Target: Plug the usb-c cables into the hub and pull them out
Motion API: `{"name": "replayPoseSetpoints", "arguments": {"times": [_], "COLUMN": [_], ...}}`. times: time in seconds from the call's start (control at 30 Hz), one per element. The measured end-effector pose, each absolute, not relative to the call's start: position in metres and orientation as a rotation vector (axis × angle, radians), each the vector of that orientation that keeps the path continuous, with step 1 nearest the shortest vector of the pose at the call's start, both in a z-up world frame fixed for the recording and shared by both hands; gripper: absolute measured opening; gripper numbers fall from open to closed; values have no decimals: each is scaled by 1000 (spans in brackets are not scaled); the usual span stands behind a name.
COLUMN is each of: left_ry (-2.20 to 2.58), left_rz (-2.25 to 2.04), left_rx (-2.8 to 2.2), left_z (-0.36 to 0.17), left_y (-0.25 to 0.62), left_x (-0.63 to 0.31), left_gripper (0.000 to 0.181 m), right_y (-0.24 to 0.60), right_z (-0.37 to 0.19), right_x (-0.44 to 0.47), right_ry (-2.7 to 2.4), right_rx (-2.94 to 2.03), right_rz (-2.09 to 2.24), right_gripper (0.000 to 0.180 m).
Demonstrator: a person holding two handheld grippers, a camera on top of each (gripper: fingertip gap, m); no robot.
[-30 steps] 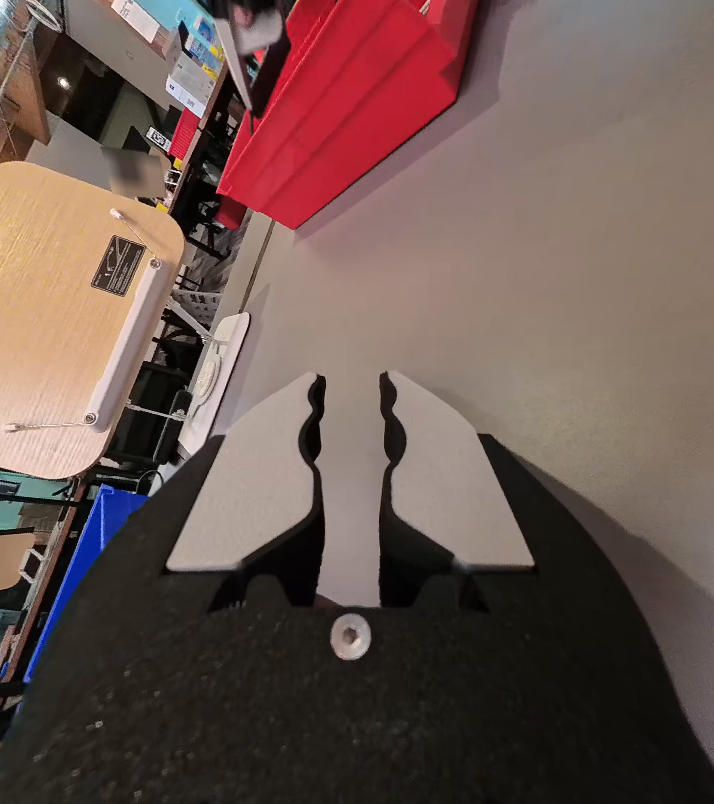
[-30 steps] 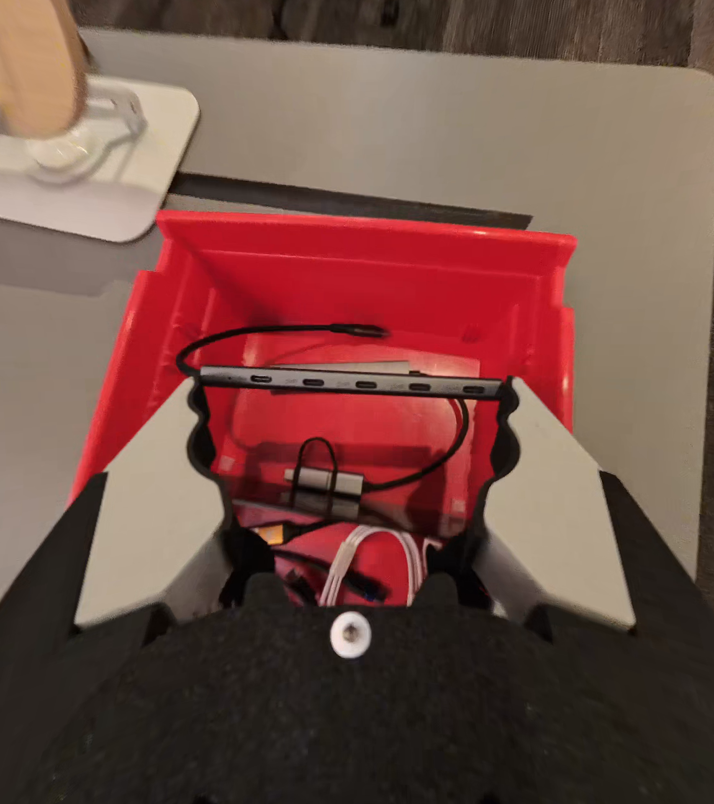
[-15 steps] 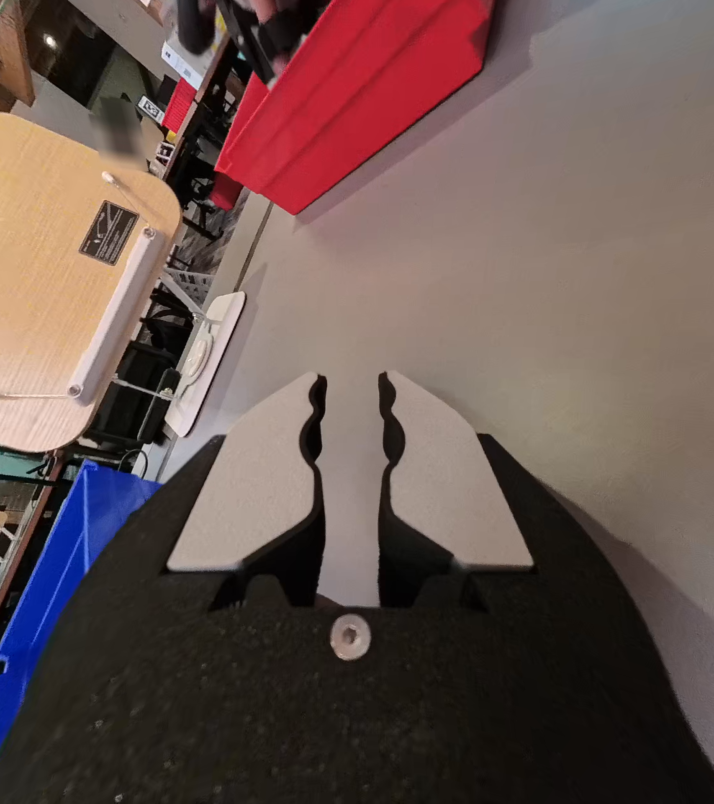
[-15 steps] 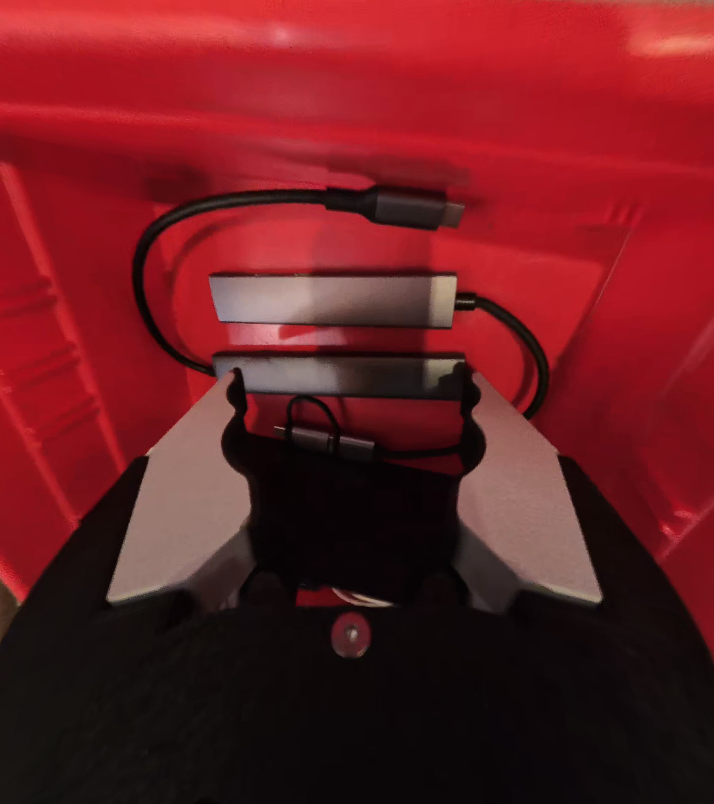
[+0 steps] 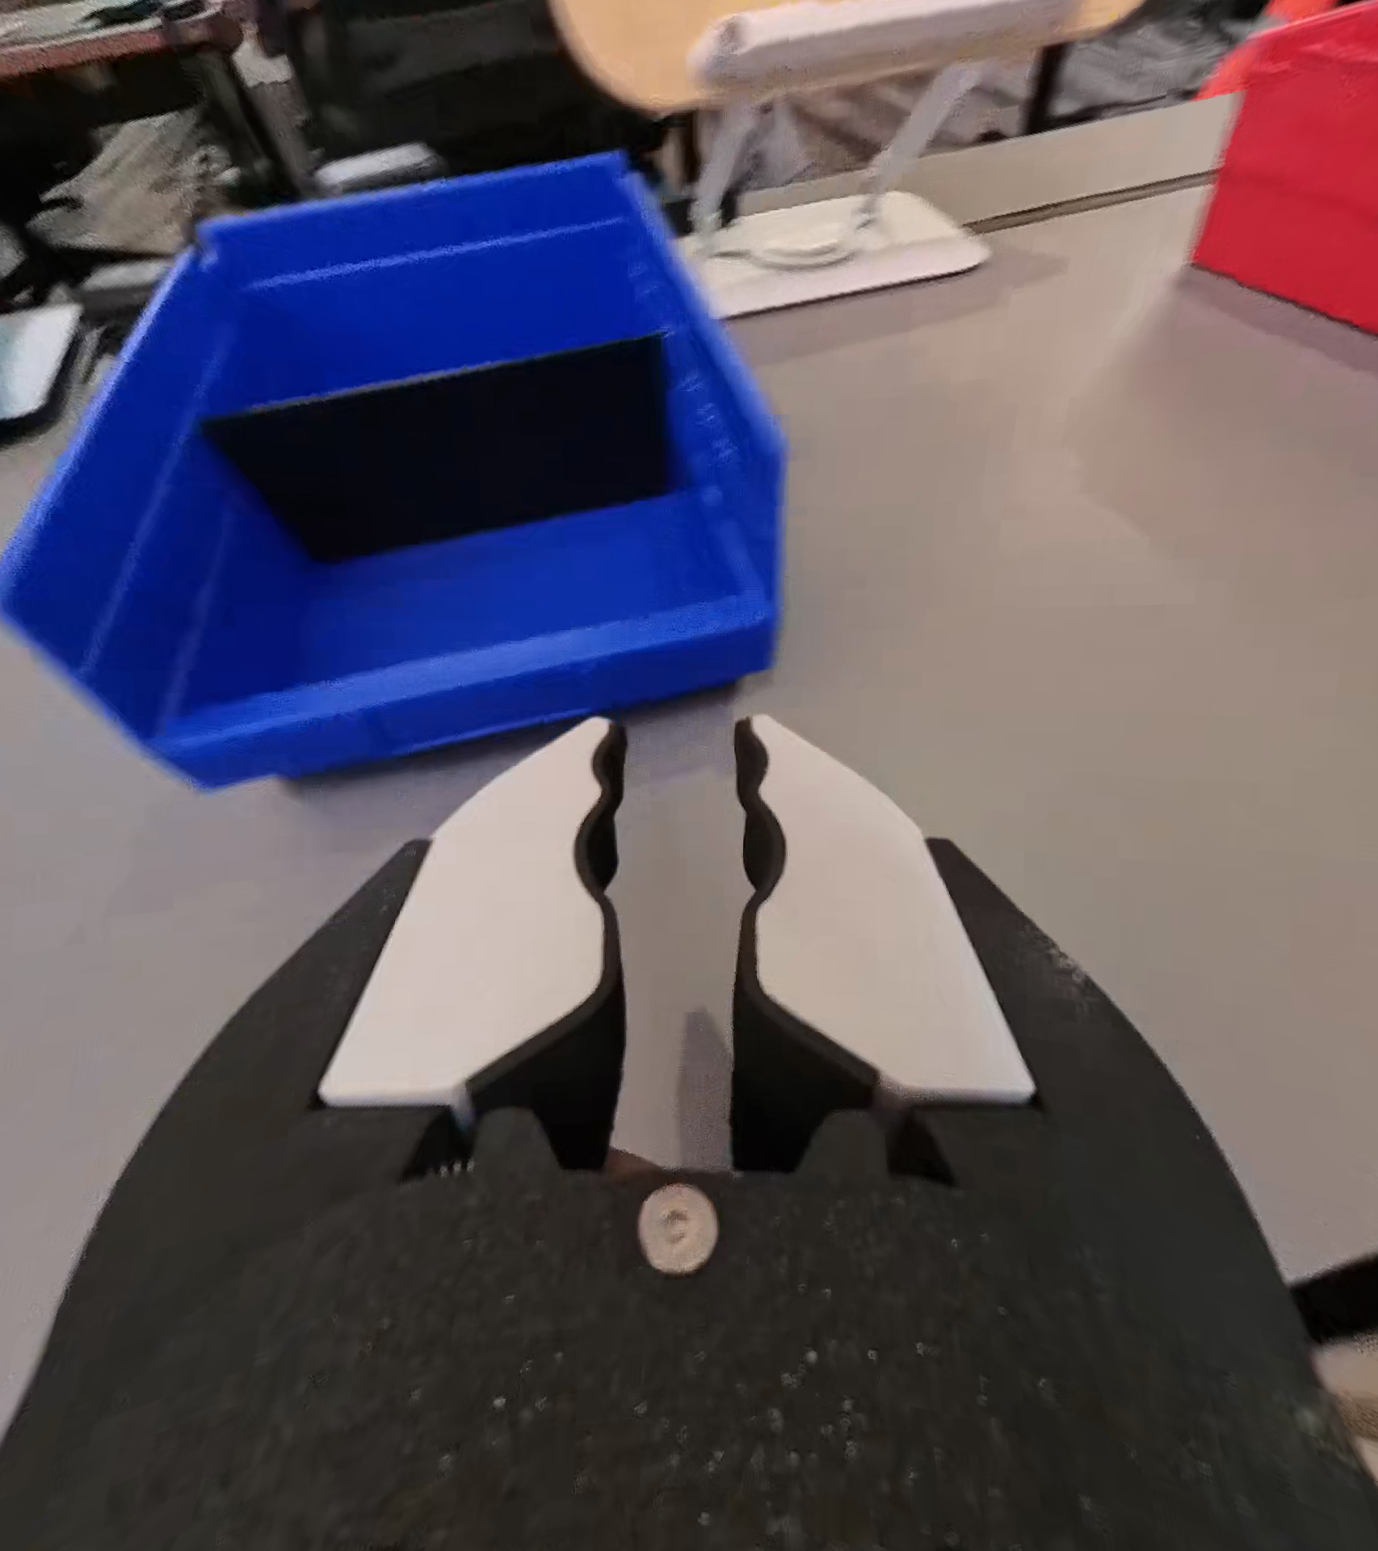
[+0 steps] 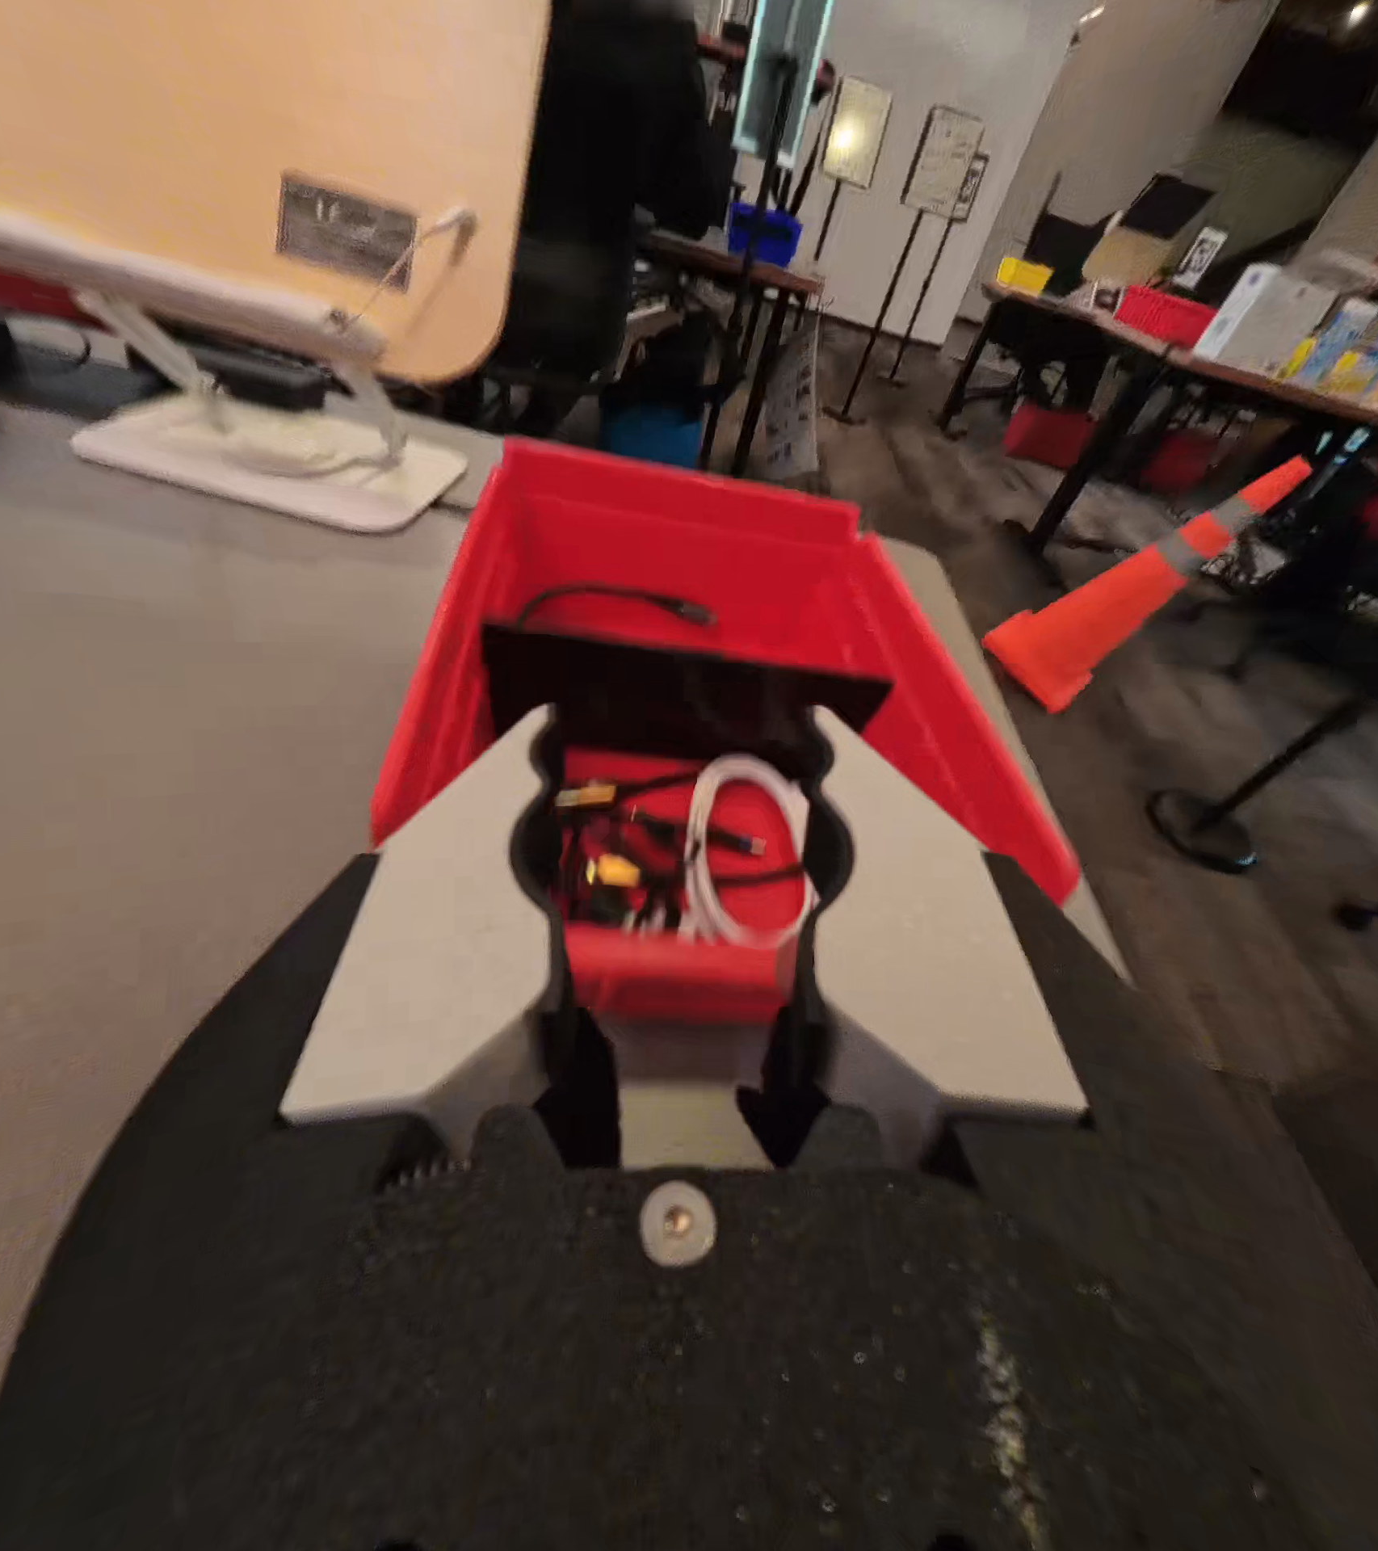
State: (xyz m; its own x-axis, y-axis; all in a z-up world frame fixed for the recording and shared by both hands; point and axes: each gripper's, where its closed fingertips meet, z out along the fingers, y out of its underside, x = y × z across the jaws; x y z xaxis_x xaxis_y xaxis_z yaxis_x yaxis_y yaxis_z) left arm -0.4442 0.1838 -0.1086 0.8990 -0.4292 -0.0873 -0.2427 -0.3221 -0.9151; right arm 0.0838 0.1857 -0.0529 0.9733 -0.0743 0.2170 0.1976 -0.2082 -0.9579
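Your left gripper (image 5: 679,738) sits low and level, its grey fingers (image 5: 501,915) parted by a narrow gap — nothing between them. Your right gripper (image 6: 679,730) tilts slightly downward, fingers (image 6: 451,915) spread wide — also empty.

Each of the left gripper (image 5: 677,738) and right gripper (image 6: 679,738) comprises a black, speckled, fan-shaped body, two pale grey wedge-shaped fingers (image 5: 493,923) with black wavy inner pads, and one silver hex-socket screw (image 5: 675,1229) at 6 o'clock.

right gripper (image 6: 677,738) pulled out of red bin (image 6: 904,671), left gripper (image 5: 677,738) now facing blue bin (image 5: 417,671)
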Motion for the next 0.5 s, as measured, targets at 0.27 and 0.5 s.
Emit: {"name": "replayPoseSetpoints", "arguments": {"times": [0.27,0.5], "left_ry": [299,303], "left_rz": [-122,-86], "left_rx": [-2104,-2097], "left_z": [-154,-150], "left_y": [214,212], "left_x": [-509,-504], "left_gripper": [25,26], "right_y": [141,142], "right_z": [-103,-145], "right_x": [71,69], "right_ry": [-4,41], "right_rx": [-1858,-2034], "right_rz": [49,183], "right_gripper": [56,63]}}
